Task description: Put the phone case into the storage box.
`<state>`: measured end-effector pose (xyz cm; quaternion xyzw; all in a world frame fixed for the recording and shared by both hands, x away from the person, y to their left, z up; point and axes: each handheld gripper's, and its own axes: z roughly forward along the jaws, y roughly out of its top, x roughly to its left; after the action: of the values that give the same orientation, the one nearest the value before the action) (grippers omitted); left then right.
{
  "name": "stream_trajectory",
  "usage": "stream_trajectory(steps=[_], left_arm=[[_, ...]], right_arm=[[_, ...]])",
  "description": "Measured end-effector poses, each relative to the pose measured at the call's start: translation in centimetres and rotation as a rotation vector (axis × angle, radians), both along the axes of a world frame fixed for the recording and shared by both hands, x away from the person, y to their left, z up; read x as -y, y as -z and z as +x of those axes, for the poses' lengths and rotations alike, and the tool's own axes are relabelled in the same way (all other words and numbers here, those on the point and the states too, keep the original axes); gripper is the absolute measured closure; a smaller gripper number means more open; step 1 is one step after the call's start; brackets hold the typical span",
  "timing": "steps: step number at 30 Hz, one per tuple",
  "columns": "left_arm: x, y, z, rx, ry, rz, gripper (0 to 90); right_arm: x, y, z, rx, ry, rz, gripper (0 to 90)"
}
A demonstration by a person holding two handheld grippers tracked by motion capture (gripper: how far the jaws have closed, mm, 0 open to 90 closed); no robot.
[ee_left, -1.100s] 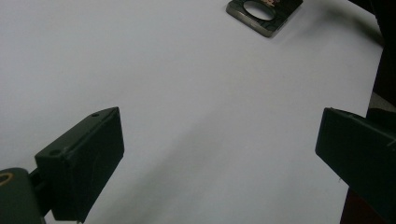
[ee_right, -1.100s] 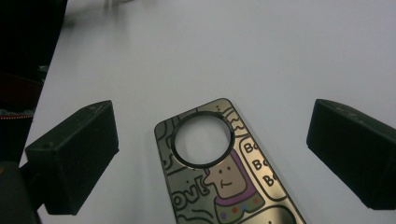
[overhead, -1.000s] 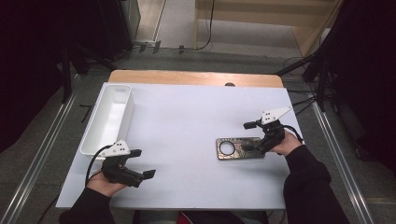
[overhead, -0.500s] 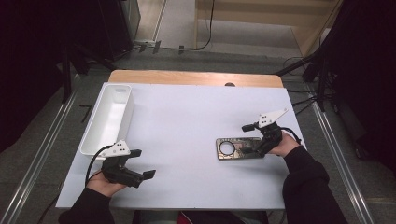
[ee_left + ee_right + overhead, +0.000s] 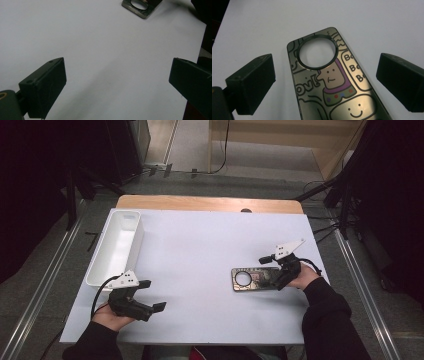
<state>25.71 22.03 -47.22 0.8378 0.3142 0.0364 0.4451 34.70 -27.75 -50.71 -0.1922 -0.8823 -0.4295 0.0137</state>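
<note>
The flat, shiny phone case with cartoon drawings and a round camera hole (image 5: 329, 82) lies on the white bench (image 5: 200, 255), well to the right of the long white plastic tray (image 5: 116, 247). The right gripper (image 5: 324, 82) straddles it, jaws spread, nothing pinched yet. The left gripper (image 5: 145, 297) waits near the tray's near end, jaws spread. Grasping and lifting are, I'd judge, all still to come.

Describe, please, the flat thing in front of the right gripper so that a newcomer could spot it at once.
Start at the white table; a long white bin stands along its left edge. Opposite, near the right edge, a phone case lies flat by the right gripper. It is the dark, shiny slab with one big round hole near an end and cartoon faces drawn on it.
</note>
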Motion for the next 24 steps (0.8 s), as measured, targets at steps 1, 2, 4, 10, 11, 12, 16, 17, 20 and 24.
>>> stream_trajectory(steps=[1,2,4,10,11,12,16,17,20,24], left_arm=[[0.0,0.0,0.0,0.001,0.002,0.0,1.0],[0.0,0.0,0.0,0.001,0.002,0.001,1.0],[0.0,0.0,0.0,0.001,0.0,0.001,1.0],[0.0,0.0,0.0,0.001,-0.001,0.001,1.0],[0.0,0.0,0.0,-0.001,-0.002,0.001,1.0],[0.0,0.0,0.0,-0.001,-0.001,0.001,1.0],[0.0,0.0,0.0,0.002,-0.001,0.002,1.0],[0.0,0.0,0.0,0.002,-0.002,0.001,1.0],[0.0,0.0,0.0,0.002,-0.003,0.0,1.0],[0.0,0.0,0.0,0.002,-0.002,0.003,1.0]], right_arm=[[0.0,0.1,0.0,-0.003,-0.004,-0.003,1.3],[0.0,0.2,0.0,-0.006,-0.005,-0.009,1.3],[0.0,0.4,0.0,-0.008,-0.009,-0.013,1.3],[0.1,0.8,0.1,-0.007,-0.01,-0.016,1.3],[0.1,0.8,0.1,-0.006,-0.009,-0.021,1.3],[0.1,0.9,0.1,-0.008,-0.01,-0.027,1.3],[0.0,1.3,0.0,-0.009,-0.022,-0.033,1.3],[0.0,1.3,0.1,-0.008,-0.022,-0.03,1.3],[0.1,1.4,0.2,0.009,-0.02,-0.045,1.3],[0.0,1.8,0.2,0.005,-0.022,-0.052,1.3]])
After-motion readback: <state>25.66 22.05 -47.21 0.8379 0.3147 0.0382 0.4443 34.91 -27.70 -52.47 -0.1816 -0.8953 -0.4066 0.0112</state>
